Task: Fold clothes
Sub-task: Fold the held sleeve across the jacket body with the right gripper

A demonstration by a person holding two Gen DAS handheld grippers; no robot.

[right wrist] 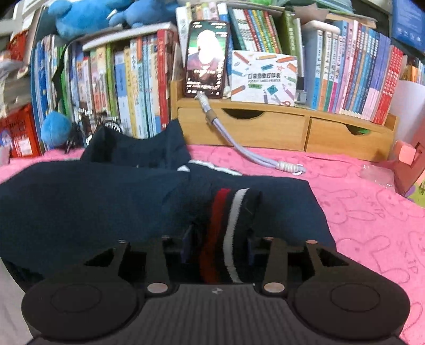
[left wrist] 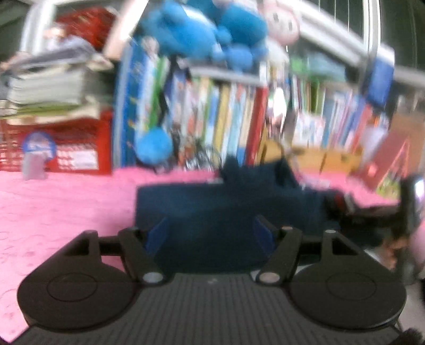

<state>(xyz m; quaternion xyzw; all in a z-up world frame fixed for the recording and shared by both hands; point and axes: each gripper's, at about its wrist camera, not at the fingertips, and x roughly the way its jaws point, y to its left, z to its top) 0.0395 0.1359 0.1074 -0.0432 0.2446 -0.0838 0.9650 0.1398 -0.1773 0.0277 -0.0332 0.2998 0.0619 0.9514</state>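
One navy garment [right wrist: 101,201] lies mid-cloth on the pink cover [right wrist: 372,217]. My right gripper [right wrist: 219,244] straddles its striped cuff [right wrist: 225,212], though I cannot tell if the grip is tight; my left gripper [left wrist: 209,233] is spread over cloth. I'd draw the sleeve inward, clear of the far cable [right wrist: 239,143].

One navy garment [right wrist: 106,201] lies on one pink surface [right wrist: 372,225]. At twelve o'clock stands one wooden organizer [right wrist: 265,127] with two drawers, bearing one phone [right wrist: 207,58] and one printed box [right wrist: 263,77]. One lilac cable [right wrist: 239,143] trails from it. Two blue plush toys [right wrist: 87,16] sit at eleven o'clock; one red crate [left wrist: 79,143] at nine.
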